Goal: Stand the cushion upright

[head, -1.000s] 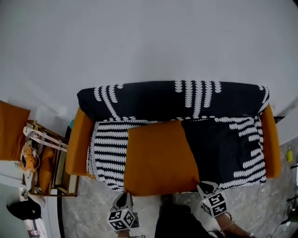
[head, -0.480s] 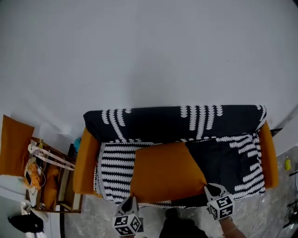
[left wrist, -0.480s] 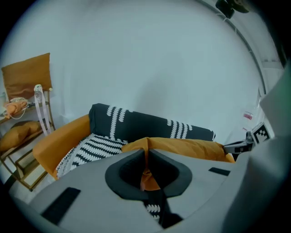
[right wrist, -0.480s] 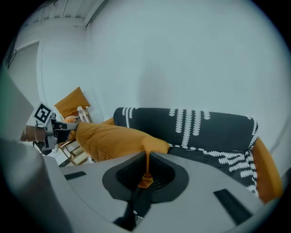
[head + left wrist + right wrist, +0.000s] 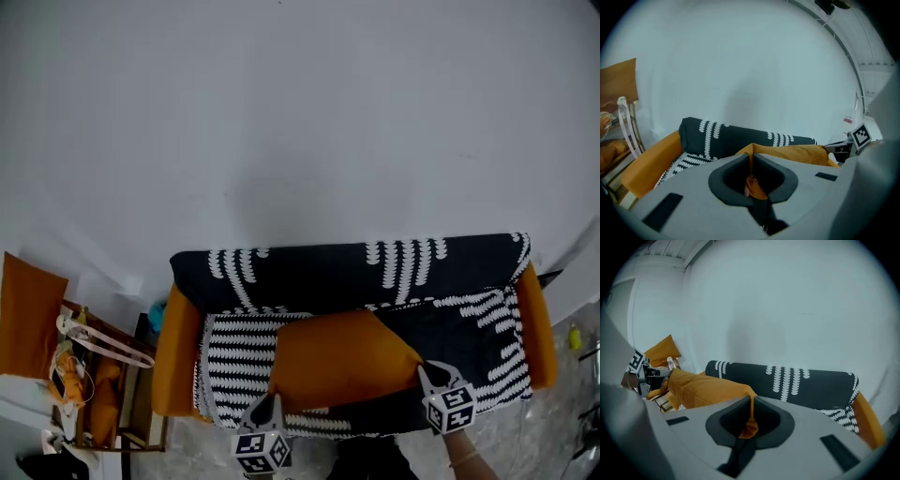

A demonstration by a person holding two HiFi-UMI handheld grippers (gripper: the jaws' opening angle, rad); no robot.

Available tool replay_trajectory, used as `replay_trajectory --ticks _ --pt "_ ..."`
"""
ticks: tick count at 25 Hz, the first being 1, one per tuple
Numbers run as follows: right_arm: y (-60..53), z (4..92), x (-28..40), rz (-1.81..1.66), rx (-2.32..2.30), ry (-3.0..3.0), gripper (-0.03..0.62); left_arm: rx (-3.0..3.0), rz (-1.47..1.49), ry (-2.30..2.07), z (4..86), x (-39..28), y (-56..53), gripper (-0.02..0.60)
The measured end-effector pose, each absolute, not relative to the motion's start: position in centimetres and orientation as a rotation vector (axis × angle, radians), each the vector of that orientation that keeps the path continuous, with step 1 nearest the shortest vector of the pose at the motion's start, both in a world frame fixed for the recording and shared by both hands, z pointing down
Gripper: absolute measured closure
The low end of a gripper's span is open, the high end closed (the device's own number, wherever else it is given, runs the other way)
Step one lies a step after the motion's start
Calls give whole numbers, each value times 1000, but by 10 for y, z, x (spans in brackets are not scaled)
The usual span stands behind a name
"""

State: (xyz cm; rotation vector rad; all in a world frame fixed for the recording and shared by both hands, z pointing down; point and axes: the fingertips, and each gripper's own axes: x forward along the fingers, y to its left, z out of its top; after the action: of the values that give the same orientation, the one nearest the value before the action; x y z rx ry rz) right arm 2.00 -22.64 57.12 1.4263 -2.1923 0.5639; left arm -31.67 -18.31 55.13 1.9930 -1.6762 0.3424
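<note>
An orange cushion (image 5: pixel 342 358) is lifted at its near edge off the seat of a sofa (image 5: pixel 352 272) covered in black and white patterned cloth. My left gripper (image 5: pixel 269 405) is shut on the cushion's near left corner, and orange fabric (image 5: pixel 751 183) shows pinched between its jaws. My right gripper (image 5: pixel 424 372) is shut on the near right corner, with the fabric (image 5: pixel 750 425) caught the same way. The cushion (image 5: pixel 792 153) tilts up toward the sofa back, its far edge still low. From the right gripper view the cushion (image 5: pixel 703 387) stretches left toward the other gripper.
The sofa has orange armrests (image 5: pixel 173 352) at both ends and stands against a white wall (image 5: pixel 300 122). A wooden rack (image 5: pixel 98 366) with orange items stands to the left, with another orange cushion (image 5: pixel 28 314) beside it. Grey marbled floor (image 5: pixel 553 422) lies in front.
Both grippers have risen with the cushion's near edge, which has tipped up off the seat. The sofa sits lower and smaller in the head view.
</note>
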Motion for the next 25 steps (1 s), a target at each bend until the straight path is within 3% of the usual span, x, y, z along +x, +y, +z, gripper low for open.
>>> replay_trajectory --ticks 25 --pt "-378 508 13 397 1402 -2309 568 1982 333 -1786 498 -323 -325 537"
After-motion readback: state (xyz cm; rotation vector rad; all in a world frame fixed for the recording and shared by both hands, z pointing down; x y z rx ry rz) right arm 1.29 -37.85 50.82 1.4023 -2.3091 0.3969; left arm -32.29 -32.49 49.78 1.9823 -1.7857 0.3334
